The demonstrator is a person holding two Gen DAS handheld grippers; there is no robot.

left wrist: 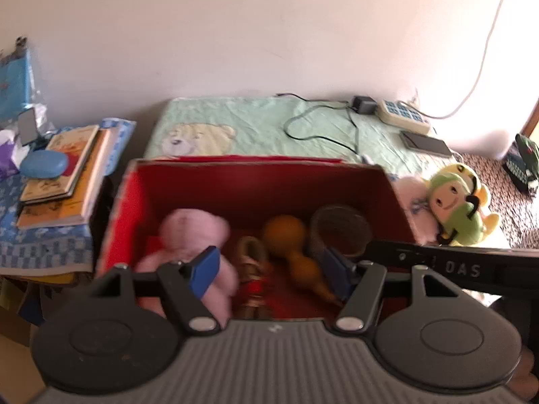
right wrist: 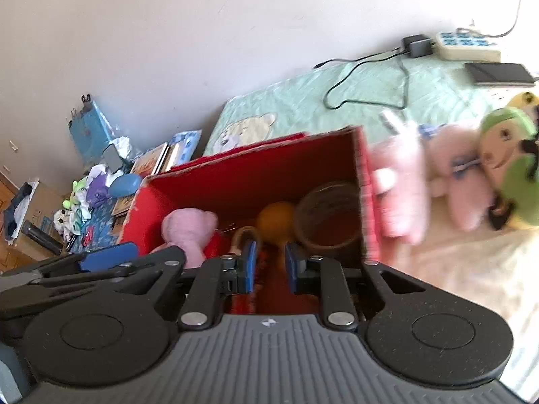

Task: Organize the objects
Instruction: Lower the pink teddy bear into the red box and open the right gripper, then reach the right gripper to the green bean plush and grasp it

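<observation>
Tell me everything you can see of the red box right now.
The red box is an open-topped carton, cardboard by the look, red inside and out, standing upright against a green bear-print blanket. Inside lie a pink plush toy, an orange gourd, a clear jar and a small brown-and-red item. More plush toys lean against its right wall outside.

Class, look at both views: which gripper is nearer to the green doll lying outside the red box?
Right. The right gripper hangs over the box's doll-side half, nearer the green doll; the left gripper is farther from it, over the box's other half.
</observation>
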